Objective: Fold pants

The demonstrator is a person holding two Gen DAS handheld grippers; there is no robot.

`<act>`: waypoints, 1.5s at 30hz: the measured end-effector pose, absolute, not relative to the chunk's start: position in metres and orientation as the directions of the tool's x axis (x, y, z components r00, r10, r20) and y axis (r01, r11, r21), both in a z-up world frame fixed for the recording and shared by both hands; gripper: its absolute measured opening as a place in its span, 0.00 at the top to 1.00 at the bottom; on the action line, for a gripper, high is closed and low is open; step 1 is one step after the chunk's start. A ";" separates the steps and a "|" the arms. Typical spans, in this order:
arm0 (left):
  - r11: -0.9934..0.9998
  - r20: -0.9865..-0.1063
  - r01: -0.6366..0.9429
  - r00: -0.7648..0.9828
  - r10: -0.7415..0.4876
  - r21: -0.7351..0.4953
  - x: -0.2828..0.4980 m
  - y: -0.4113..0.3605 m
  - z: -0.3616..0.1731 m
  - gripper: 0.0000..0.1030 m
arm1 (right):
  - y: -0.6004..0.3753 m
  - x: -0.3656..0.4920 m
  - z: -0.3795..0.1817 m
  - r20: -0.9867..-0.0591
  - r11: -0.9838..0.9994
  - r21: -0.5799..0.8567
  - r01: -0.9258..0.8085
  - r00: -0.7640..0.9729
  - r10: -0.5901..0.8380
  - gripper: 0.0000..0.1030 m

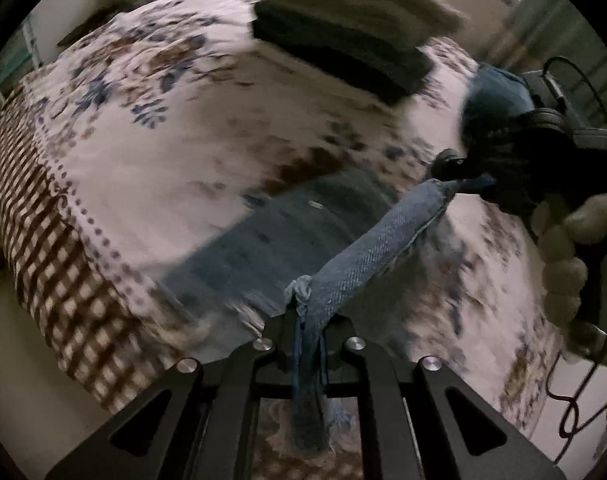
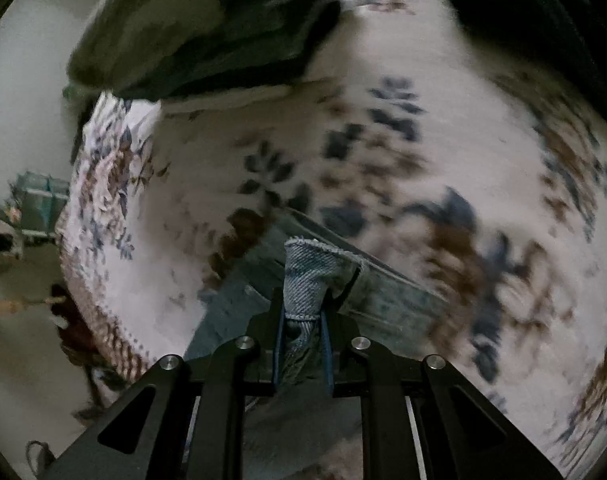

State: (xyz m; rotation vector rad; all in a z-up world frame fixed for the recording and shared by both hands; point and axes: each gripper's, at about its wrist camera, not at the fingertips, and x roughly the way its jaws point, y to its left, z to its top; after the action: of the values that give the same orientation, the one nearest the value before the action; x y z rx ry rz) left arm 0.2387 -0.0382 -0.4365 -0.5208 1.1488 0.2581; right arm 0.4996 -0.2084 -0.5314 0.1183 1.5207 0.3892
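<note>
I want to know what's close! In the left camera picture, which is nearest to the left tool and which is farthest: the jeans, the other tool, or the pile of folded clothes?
1. The jeans: pinched in the left tool.
2. The right tool: off to the right, gripping the same jeans edge.
3. The pile of folded clothes: far across the bed, at the top.

Blue denim pants [image 1: 271,240] being held up above a flowered bedspread.

One frayed hem edge is stretching taut as a rolled band between two pinch points, while the rest of the faded blue fabric [image 2: 239,292] is hanging down and lying blurred on the bed below. Loose threads are dangling at the near corner; the weave is showing clearly.
</note>
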 end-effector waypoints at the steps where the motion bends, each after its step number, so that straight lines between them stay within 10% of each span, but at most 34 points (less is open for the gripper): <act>1: 0.843 -0.920 -0.469 0.386 -0.075 -0.265 0.242 -0.023 -0.449 0.96 | -0.193 0.503 -0.539 -0.953 0.936 0.299 -0.186 -0.005 0.303 0.85; 8: 0.769 -0.941 -0.563 0.303 -0.150 -0.304 0.256 0.034 -0.513 0.91 | -0.117 0.514 -0.600 -0.984 0.940 0.179 -0.291 -0.062 0.169 0.82; 11: 0.722 -0.941 -0.611 0.288 -0.179 -0.325 0.250 0.041 -0.521 0.88 | -0.105 0.518 -0.615 -0.976 0.931 0.211 -0.298 -0.110 0.186 0.64; 15: 0.699 -0.941 -0.647 0.317 -0.116 -0.304 0.240 0.046 -0.507 0.53 | -0.110 0.516 -0.616 -0.949 0.916 0.303 -0.261 -0.168 0.266 0.22; 19: 0.684 -0.948 -0.684 0.318 -0.030 -0.251 0.231 0.049 -0.490 0.36 | -0.130 0.509 -0.606 -0.936 0.906 0.343 -0.248 -0.167 0.309 0.09; 38: 0.589 -0.956 -0.783 0.288 0.058 -0.200 0.211 -0.061 -0.482 0.11 | -0.303 0.454 -0.605 -0.954 0.927 0.296 -0.232 -0.115 0.276 0.00; 45: 0.150 -0.853 -0.848 0.470 -0.227 -0.508 0.162 -0.105 -0.545 0.11 | -0.319 0.450 -0.645 -0.912 0.876 0.406 -0.260 -0.176 0.370 0.00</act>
State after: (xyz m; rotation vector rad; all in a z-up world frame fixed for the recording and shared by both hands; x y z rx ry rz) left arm 0.1623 -0.1055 -0.5452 -1.3850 1.0329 0.5858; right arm 0.4499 -0.3189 -0.6454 0.0870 1.6565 0.5606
